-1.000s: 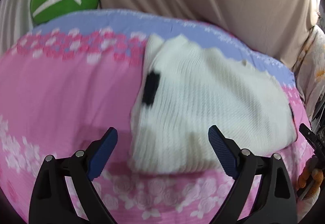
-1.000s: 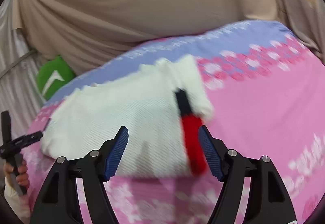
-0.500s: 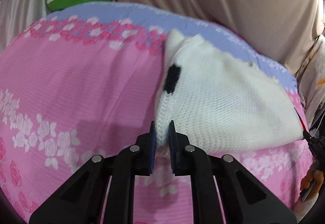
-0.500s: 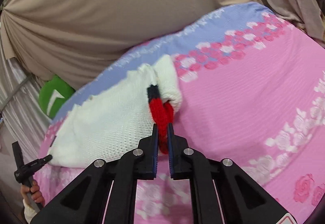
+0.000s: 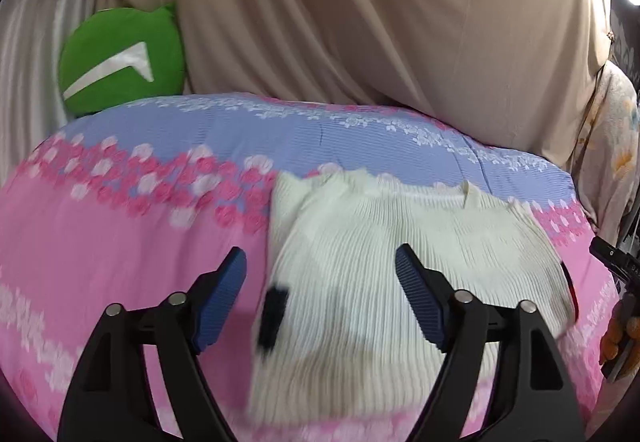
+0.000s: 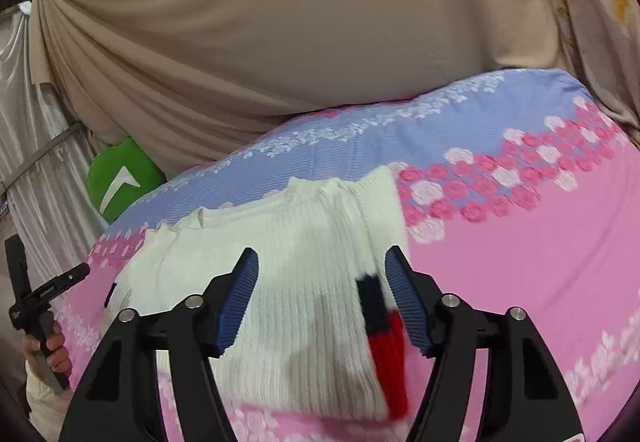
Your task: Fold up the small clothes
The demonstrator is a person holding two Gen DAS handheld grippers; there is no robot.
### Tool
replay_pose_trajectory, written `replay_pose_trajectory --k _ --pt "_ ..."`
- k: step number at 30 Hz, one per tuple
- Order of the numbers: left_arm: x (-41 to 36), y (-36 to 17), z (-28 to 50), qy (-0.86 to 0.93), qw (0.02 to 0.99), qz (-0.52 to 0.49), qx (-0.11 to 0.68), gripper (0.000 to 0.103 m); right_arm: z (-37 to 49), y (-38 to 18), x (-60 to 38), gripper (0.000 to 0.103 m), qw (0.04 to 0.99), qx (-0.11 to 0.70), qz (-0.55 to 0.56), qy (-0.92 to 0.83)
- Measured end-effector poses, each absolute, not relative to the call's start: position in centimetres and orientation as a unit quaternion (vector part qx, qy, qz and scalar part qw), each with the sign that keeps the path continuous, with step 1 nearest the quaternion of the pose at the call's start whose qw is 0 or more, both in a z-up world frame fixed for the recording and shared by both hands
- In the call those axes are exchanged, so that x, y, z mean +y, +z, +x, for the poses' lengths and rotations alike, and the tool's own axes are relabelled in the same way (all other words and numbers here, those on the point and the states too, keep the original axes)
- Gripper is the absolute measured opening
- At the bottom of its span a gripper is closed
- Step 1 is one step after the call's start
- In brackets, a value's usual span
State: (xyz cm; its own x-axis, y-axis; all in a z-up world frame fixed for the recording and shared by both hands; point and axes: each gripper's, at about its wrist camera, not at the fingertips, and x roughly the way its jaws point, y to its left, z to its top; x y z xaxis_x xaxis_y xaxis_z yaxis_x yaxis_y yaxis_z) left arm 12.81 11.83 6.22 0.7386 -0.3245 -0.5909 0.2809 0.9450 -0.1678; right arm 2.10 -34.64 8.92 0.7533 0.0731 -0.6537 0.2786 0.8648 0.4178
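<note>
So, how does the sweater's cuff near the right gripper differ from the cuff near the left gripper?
The cuff near the right gripper shows a dark band and then a red band; the cuff near the left gripper shows only a dark patch. The red-banded cuff lies on the white knit sweater's right edge, the other on its left edge. Both lie flat on the sweater, free of the opening jaws.
</note>
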Motion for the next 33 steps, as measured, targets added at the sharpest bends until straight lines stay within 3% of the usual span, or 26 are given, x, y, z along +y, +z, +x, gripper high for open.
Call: replay_pose_trajectory --k 5,6,7,8,9,10,17,21,25,30,33 --pt "9.5 2.4 20.6 -0.17 0.905 -0.04 0.389 0.074 10.4 5.0 -35.0 0.073 0.874 0.417 0.239 -0.07" --pt "9.2 1.4 21.9 -0.167 0.899 -0.037 0.403 0.069 11.5 4.0 -35.1 0.073 0.867 0.433 0.233 -0.08" --pt "9.0 0.7 22.6 -0.16 0.896 -0.036 0.412 0.053 12.2 3.2 -35.1 0.071 0.862 0.445 0.228 -0.085" --pt "8.9 0.1 23.1 -0.148 0.896 -0.032 0.417 0.036 12.7 2.6 -35.0 0.062 0.858 0.455 0.222 -0.084" --pt "8.9 0.0 23.3 -0.141 0.899 -0.027 0.415 0.024 13.1 2.4 -34.6 0.028 0.858 0.461 0.212 -0.077" --pt "9.0 0.1 23.2 -0.144 0.9 -0.028 0.411 0.007 13.2 2.7 -34.3 0.011 0.862 0.458 0.208 -0.067" --pt "10.5 7.5 21.8 -0.156 0.934 -0.066 0.313 0.007 11.3 10.8 -35.7 0.009 0.923 0.305 0.228 -0.054" --pt "9.9 6.8 24.6 -0.134 0.934 -0.058 0.327 0.007 13.8 7.7 -38.2 0.008 0.897 0.355 0.243 -0.103" --pt "8.2 0.2 28.3 -0.101 0.908 -0.023 0.405 0.007 16.3 -0.1 -39.0 0.006 0.844 0.452 0.264 -0.12" --pt "7.7 0.9 27.4 -0.084 0.922 -0.005 0.377 0.011 15.7 1.4 -38.5 0.008 0.854 0.434 0.251 -0.14" --pt "9.0 2.1 25.5 -0.085 0.927 -0.033 0.363 0.015 12.7 4.9 -37.5 0.022 0.884 0.358 0.244 -0.177"
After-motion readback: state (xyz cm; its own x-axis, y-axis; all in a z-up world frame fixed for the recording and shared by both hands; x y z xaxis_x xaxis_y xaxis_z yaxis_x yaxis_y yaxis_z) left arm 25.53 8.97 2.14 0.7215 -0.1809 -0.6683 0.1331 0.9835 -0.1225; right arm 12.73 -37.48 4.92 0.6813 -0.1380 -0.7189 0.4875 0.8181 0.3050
